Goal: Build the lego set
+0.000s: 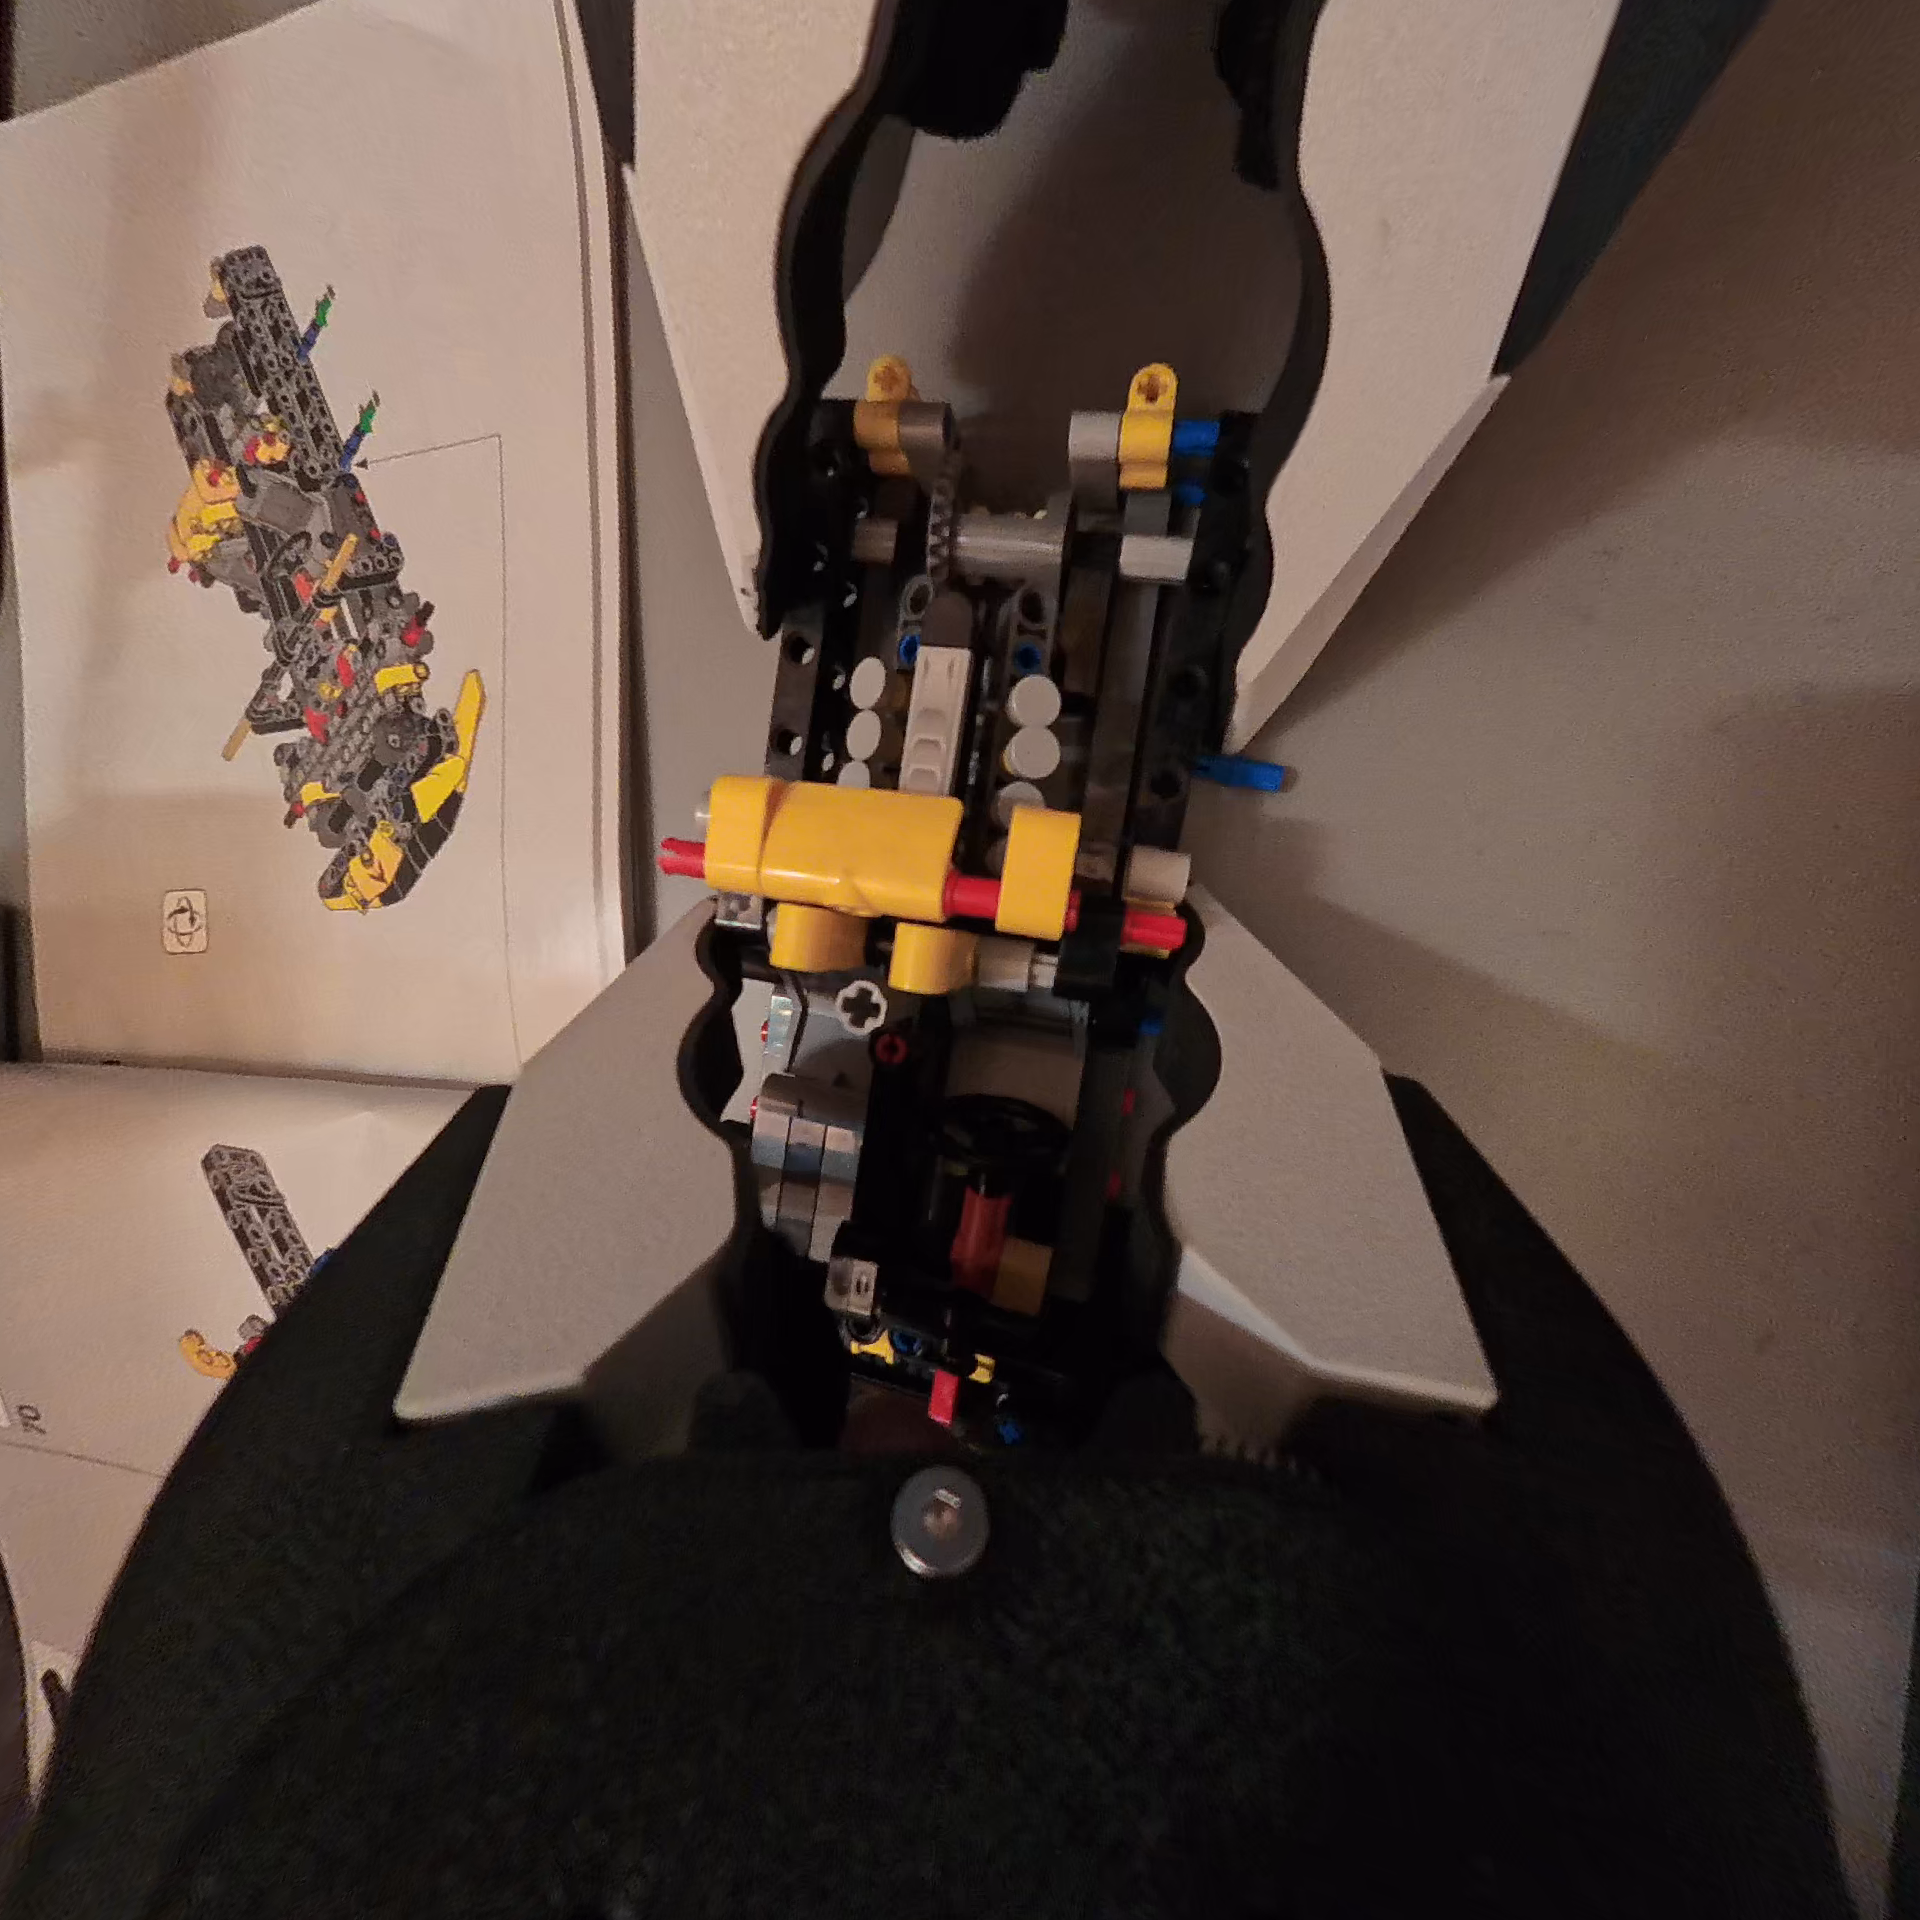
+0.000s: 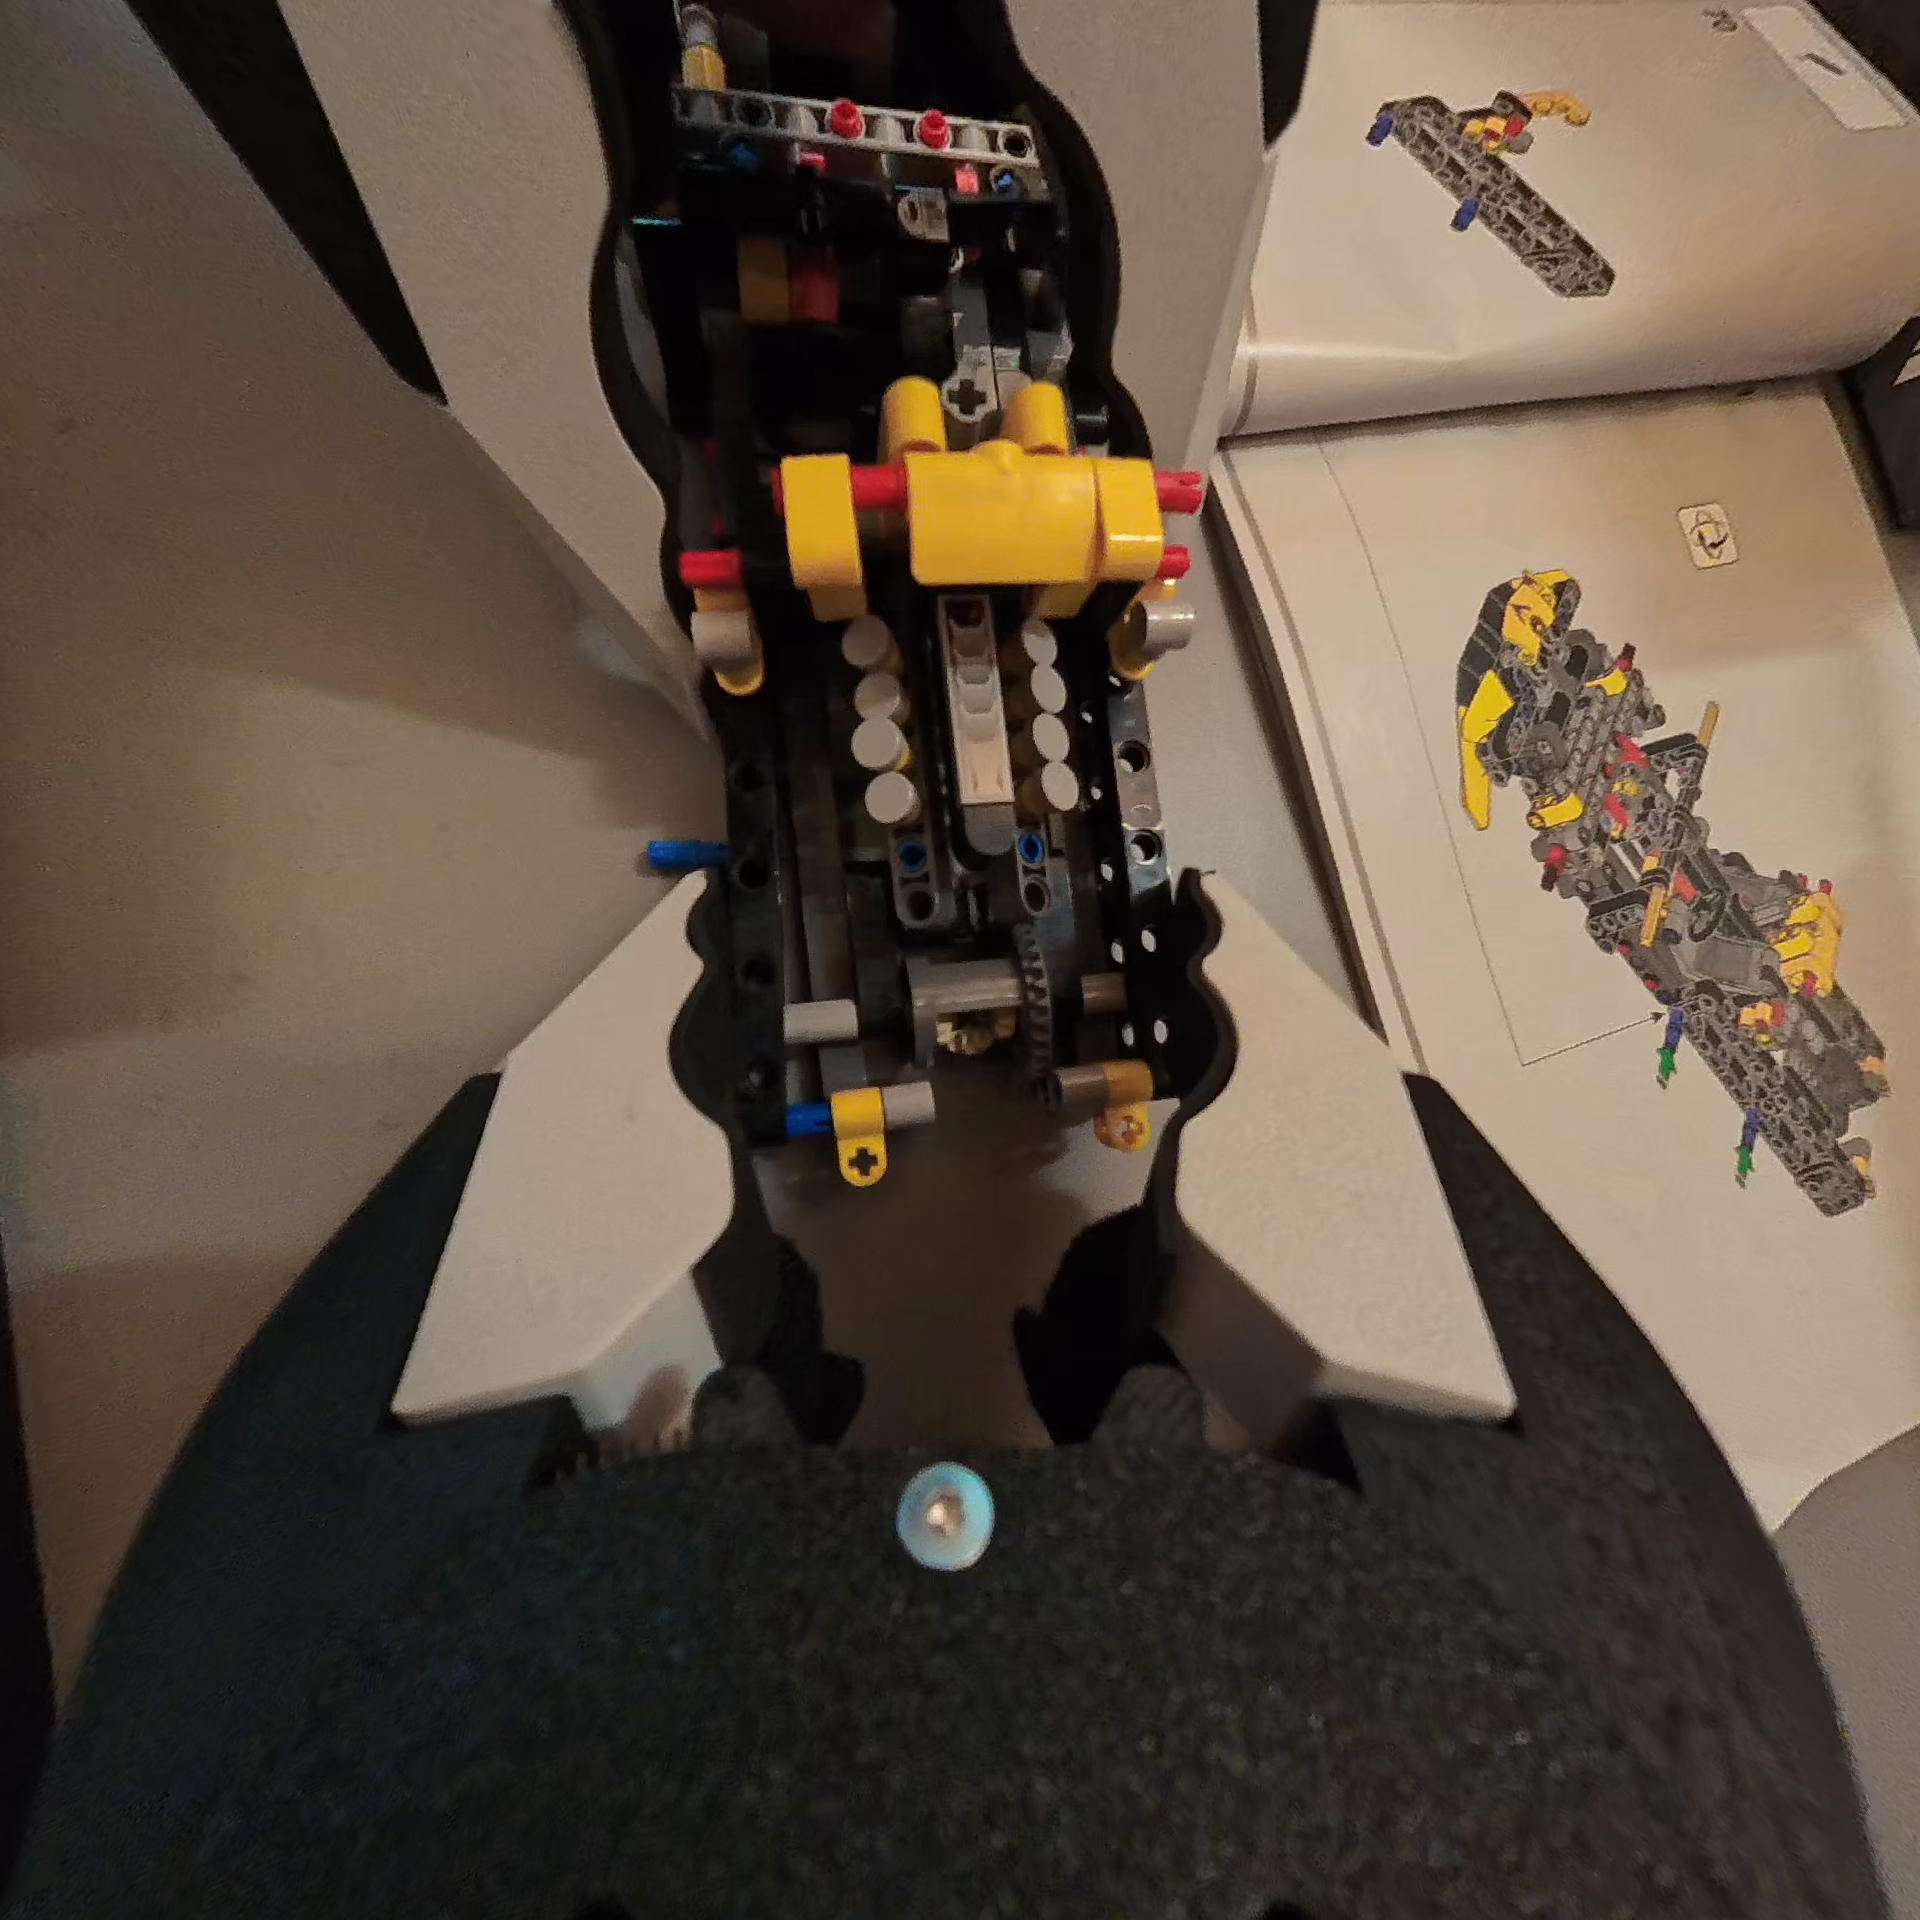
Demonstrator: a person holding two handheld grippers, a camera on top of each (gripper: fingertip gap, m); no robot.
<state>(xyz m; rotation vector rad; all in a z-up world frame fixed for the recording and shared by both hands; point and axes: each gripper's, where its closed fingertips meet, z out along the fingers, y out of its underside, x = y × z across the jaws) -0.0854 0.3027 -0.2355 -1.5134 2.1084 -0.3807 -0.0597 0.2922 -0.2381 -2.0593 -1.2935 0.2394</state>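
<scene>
The pale worktop [image 1: 1662, 727] carries an open instruction booklet [image 1: 312, 623] at frame left. At centre, the lego chassis [image 1: 966, 831] is clenched from opposite ends by the left claw [image 1: 951, 1049] and right claw [image 2: 951, 997].

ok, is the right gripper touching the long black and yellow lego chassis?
Touching. In the right wrist view the right gripper has its dark finger pads pressed against both black side beams of the long black and yellow lego chassis, no gap showing.
</scene>
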